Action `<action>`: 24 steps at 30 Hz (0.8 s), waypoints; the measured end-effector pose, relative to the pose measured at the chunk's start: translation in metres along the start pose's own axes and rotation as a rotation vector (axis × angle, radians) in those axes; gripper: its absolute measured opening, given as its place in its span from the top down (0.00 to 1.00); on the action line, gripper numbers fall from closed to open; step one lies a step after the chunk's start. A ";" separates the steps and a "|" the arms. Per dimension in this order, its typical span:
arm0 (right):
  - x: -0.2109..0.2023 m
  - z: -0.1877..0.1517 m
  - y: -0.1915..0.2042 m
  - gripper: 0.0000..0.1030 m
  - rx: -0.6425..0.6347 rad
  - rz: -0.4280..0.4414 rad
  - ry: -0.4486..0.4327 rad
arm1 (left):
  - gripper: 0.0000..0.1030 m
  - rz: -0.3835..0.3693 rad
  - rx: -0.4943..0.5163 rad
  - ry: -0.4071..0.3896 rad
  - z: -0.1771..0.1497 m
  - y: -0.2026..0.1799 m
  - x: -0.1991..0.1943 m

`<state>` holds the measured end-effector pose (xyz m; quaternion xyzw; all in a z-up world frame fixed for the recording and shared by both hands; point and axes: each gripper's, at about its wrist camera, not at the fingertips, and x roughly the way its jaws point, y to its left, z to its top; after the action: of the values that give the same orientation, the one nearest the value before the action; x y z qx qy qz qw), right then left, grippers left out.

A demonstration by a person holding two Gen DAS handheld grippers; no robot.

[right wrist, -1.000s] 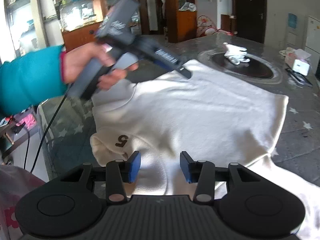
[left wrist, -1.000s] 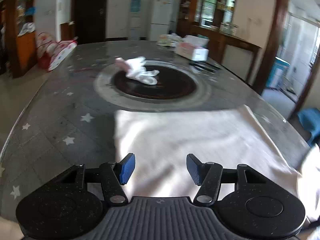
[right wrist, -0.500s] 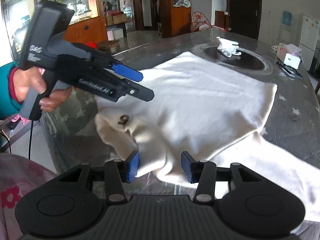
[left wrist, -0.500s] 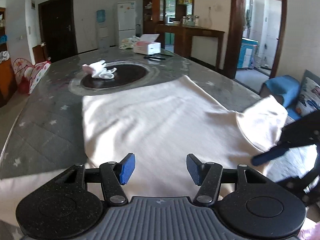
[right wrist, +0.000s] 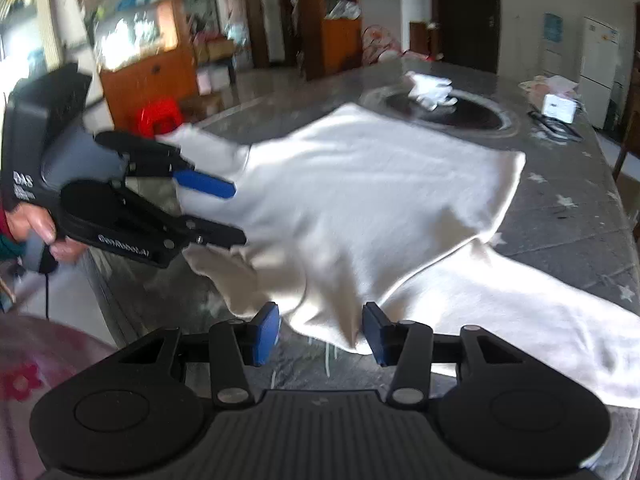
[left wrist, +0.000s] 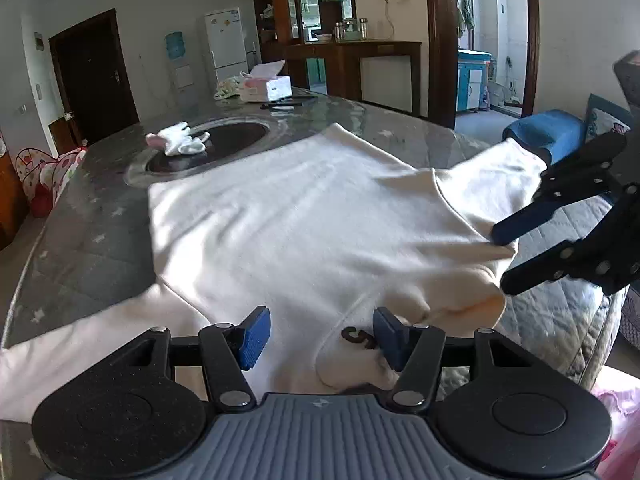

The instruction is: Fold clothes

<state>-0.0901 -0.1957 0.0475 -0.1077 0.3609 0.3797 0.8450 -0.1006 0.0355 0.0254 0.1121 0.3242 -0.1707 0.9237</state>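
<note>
2 grippers, both agape, holding nothing: left gripper (left wrist: 318,338) and right gripper (right wrist: 320,334) straddle the white sweatshirt (left wrist: 304,224) at the table's (left wrist: 88,240) near edge. Step: taking hold. Next: pinch both shoulders evenly.

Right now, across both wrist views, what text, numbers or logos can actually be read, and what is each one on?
"5": dark numeral on the white sweatshirt, near its neckline beside the left claw.
"DAS": on the left claw's grey body, seen in the right wrist view.
"GenRobot.AI": along the left claw's lower arm, slightly blurred.
Tissue box print: too small to read.
Right claw: no text visible.
</note>
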 end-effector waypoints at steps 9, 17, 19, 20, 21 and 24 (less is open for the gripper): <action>-0.041 -0.017 -0.066 0.56 0.207 -0.316 -0.074 | 0.33 -0.031 -0.012 -0.063 0.024 -0.003 -0.005; -0.053 -0.047 -0.152 0.56 0.459 -0.546 -0.075 | 0.30 -0.086 0.044 -0.069 0.036 -0.031 0.005; -0.054 -0.056 -0.169 0.56 0.525 -0.559 -0.084 | 0.29 -0.091 0.058 -0.065 0.037 -0.037 0.008; -0.053 -0.060 -0.177 0.56 0.558 -0.564 -0.087 | 0.28 -0.092 0.063 -0.063 0.037 -0.039 0.009; -0.053 -0.064 -0.184 0.56 0.588 -0.557 -0.091 | 0.27 -0.098 0.064 -0.059 0.038 -0.041 0.010; -0.053 -0.074 -0.199 0.55 0.649 -0.514 -0.113 | 0.25 -0.108 0.071 -0.050 0.039 -0.046 0.013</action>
<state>-0.0099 -0.3963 0.0124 0.0988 0.3762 0.0283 0.9208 -0.0874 -0.0225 0.0423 0.1228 0.3003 -0.2344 0.9164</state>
